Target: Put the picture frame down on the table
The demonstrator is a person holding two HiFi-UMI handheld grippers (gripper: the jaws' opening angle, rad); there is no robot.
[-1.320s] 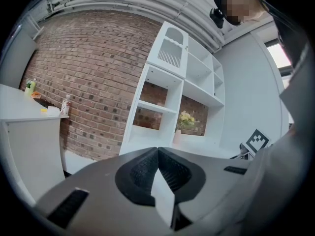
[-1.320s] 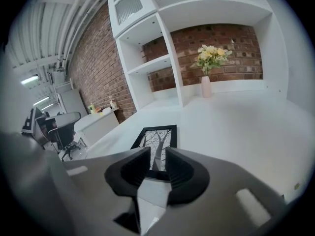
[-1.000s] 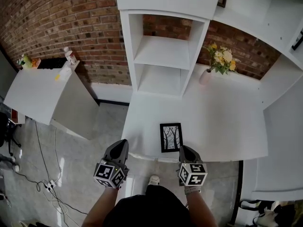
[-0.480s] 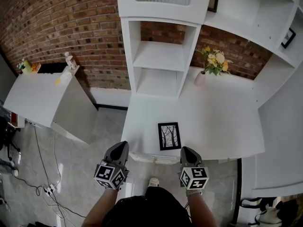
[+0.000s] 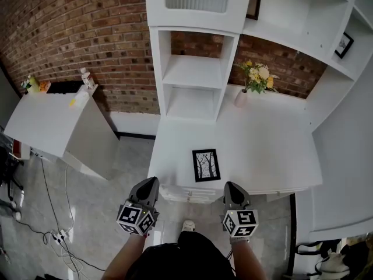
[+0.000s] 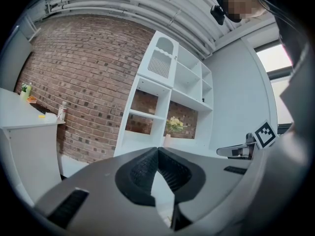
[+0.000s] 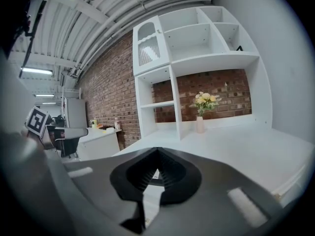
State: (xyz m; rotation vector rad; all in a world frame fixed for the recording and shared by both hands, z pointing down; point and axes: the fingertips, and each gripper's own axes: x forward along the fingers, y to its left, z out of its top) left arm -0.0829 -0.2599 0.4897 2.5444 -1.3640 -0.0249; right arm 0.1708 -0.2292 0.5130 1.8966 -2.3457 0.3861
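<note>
A black picture frame [image 5: 206, 165] with a drawing of bare trees lies flat on the white table [image 5: 262, 150], close to its front edge. My left gripper [image 5: 149, 183] hangs in front of the table's left corner, jaws shut and empty. My right gripper [image 5: 229, 187] is held just off the front edge, right of the frame, also shut with nothing in it. In the right gripper view a dark sliver of the frame [image 7: 153, 182] shows past the closed gripper tip [image 7: 158, 151]. The left gripper [image 6: 158, 150] points at the shelving and table.
A white shelf unit [image 5: 192, 69] rises at the table's back left. A vase of yellow flowers [image 5: 252, 80] stands by the brick wall. A white cabinet [image 5: 52, 121] with small items sits to the left. Framed pictures [image 5: 253, 3] rest on upper shelves. Cables [image 5: 58, 232] lie on the floor.
Both grippers have pulled back from the table edge toward me, the right one away from the frame. The frame stays flat on the table.
</note>
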